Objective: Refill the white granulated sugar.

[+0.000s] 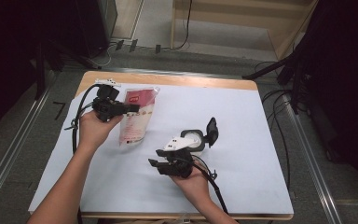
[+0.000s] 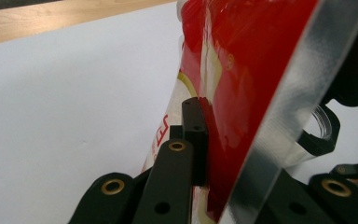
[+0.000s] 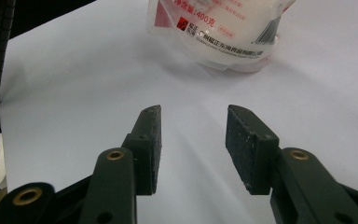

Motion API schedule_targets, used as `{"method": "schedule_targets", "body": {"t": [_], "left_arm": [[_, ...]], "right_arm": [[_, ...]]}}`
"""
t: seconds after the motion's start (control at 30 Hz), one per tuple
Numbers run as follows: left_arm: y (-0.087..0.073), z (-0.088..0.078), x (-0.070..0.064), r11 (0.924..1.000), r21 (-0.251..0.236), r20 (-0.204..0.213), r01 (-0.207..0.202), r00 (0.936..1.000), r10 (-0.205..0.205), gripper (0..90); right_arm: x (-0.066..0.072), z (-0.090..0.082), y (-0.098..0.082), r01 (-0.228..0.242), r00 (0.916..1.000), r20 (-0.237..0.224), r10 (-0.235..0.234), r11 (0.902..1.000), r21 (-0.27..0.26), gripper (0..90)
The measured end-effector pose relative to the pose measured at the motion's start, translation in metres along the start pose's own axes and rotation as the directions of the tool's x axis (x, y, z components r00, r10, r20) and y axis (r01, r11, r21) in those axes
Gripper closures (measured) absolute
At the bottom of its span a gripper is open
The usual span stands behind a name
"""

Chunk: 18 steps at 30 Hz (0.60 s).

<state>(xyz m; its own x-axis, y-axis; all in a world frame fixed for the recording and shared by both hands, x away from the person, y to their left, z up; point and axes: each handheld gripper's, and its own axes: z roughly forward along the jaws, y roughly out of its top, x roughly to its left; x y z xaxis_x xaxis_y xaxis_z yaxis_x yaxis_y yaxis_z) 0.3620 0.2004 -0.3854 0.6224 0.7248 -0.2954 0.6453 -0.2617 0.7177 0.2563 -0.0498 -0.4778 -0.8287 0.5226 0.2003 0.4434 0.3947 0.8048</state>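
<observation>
Left tongs (image 1: 133, 108) were clamped on the top edge of the red-and-white plastic pouch (image 1: 135, 119), pinching the sealed strip. In the left gripper view the pouch (image 2: 242, 70) stood right between my jaws, red print face and silvery seal edge running diagonally up, the pad (image 2: 195, 135) pressed flat against the film. Pouch was at the far left part of the white paper-covered tabletop (image 1: 242, 121), top end lifted by the grip, bottom end resting on the sheet, tilted toward me.

Right tongs (image 1: 154, 163) were apart, nothing between them, held over bare white sheet near the front middle of the tabletop. In the right gripper view the two black pads (image 3: 151, 140) stood with a clear gap, pointing at the pouch's lower end (image 3: 219, 32), which lay well ahead of them, white contents and red label text visible through the clear film.

Just behind my right hand (image 1: 193, 182) sat a round white container with a black flip lid (image 1: 198, 137), lid swung open and up on its far right side. Part of its clear rim and black collar (image 2: 324, 130) showed past the pouch in the left gripper view.

Wooden tabletop edge (image 1: 168, 79) showed along the far side beyond the sheet.
</observation>
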Motion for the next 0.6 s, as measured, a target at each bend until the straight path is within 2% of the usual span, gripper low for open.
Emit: {"method": "schedule_targets", "body": {"t": [0.03, 0.1, 0.27, 0.33, 0.47, 0.6], "left_arm": [[-0.002, -0.001, -0.001, 1.0000, 0.004, -0.001, 0.005, 1.0000, -0.005, 90.0], [-0.003, -0.003, -0.001, 1.0000, -0.002, -0.006, 0.005, 1.0000, -0.005, 90.0], [-0.008, -0.007, 0.000, 1.0000, 0.003, 0.004, 0.002, 1.0000, -0.002, 88.7], [-0.010, -0.008, -0.001, 0.9999, 0.001, -0.004, -0.011, 0.9999, 0.011, 88.8], [-0.014, -0.011, -0.003, 0.9998, 0.001, 0.005, -0.020, 0.9998, 0.020, 87.0], [-0.019, -0.018, -0.004, 0.9986, -0.021, 0.009, -0.048, 0.9988, 0.048, 84.0]], "right_arm": [[0.000, 0.000, 0.000, -0.002, 1.0000, -0.003, 0.002, 1.0000, -0.005, 56.3], [0.000, -0.002, 0.001, -0.010, 0.9993, -0.037, 0.009, 0.9998, -0.019, 56.3], [-0.001, -0.008, 0.004, -0.007, 0.9981, -0.062, 0.005, 0.9994, -0.034, 55.1], [-0.003, -0.008, 0.004, -0.010, 0.9970, -0.078, 0.007, 0.9994, -0.033, 53.8], [-0.005, -0.011, 0.004, -0.002, 0.9973, -0.074, 0.000, 0.9997, -0.025, 52.9], [-0.006, -0.017, 0.004, 0.007, 0.9982, -0.060, -0.008, 0.9999, -0.014, 52.6]]}}
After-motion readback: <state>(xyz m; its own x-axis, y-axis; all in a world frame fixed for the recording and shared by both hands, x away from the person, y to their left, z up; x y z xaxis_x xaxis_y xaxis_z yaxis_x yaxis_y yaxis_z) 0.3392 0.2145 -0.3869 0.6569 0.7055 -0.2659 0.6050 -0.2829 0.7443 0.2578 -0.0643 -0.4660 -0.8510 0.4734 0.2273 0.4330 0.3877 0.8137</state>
